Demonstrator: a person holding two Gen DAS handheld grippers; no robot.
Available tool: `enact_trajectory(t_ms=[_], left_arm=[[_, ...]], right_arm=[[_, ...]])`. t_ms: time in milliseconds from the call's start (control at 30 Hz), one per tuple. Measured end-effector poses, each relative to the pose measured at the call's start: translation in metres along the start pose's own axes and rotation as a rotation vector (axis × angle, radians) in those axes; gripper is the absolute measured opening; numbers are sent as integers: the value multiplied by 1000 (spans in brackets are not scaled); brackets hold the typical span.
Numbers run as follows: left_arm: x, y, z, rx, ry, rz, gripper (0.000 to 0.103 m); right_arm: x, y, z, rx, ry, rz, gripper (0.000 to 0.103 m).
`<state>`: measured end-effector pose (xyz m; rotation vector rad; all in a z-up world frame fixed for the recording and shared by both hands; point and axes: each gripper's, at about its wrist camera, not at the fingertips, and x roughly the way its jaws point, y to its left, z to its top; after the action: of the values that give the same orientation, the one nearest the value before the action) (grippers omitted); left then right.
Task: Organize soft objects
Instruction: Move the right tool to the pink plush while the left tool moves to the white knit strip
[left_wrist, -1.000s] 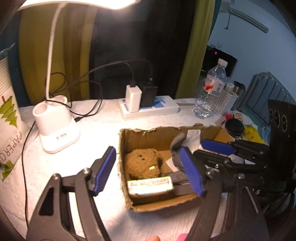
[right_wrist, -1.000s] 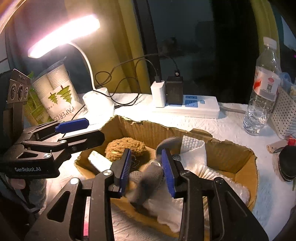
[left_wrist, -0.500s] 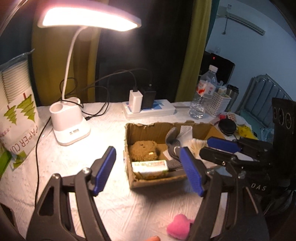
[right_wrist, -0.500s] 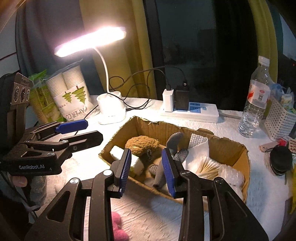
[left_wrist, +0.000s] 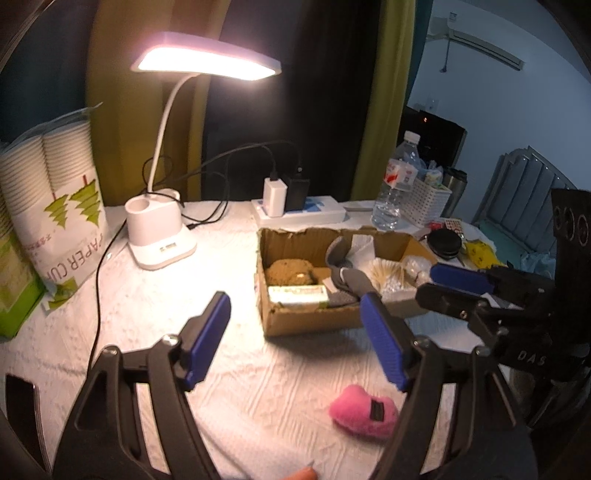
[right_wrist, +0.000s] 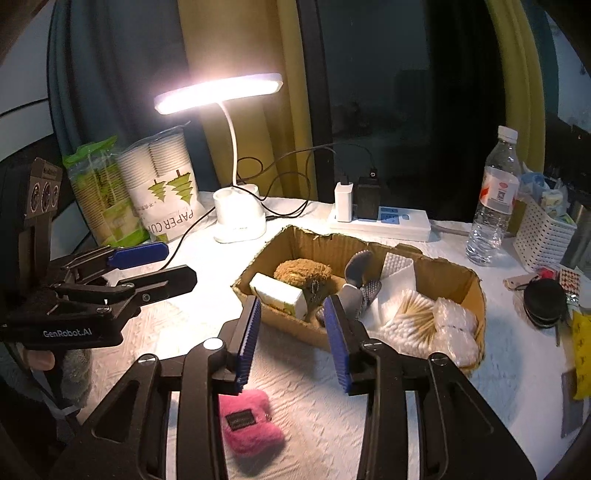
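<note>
Pink plush item (right_wrist: 247, 424), fuzzy, with a small dark label sewn on its face, lies on the white tablecloth (right_wrist: 295, 387) in front of the cardboard box (right_wrist: 424, 269), apart from it. Left gripper (left_wrist: 295, 339) stands wide and empty. Right gripper (right_wrist: 293, 339) has just been opening its jaws, nothing between them; the grey fabric piece (right_wrist: 356, 284) rests in the box beside the brown plush (right_wrist: 301, 271).
</note>
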<state>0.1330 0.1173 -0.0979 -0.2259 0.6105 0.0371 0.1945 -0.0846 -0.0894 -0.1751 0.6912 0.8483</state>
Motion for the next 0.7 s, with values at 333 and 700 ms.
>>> enact_trajectory(t_ms=[333,700], left_arm=[[-20,6,-27,-24,14,-3,85],[-21,20,-63,-44,83,22,85]], right_arm=[[-20,12,-18,0,-2,-20,48],[-13,22,-40,6,43,-15,48]])
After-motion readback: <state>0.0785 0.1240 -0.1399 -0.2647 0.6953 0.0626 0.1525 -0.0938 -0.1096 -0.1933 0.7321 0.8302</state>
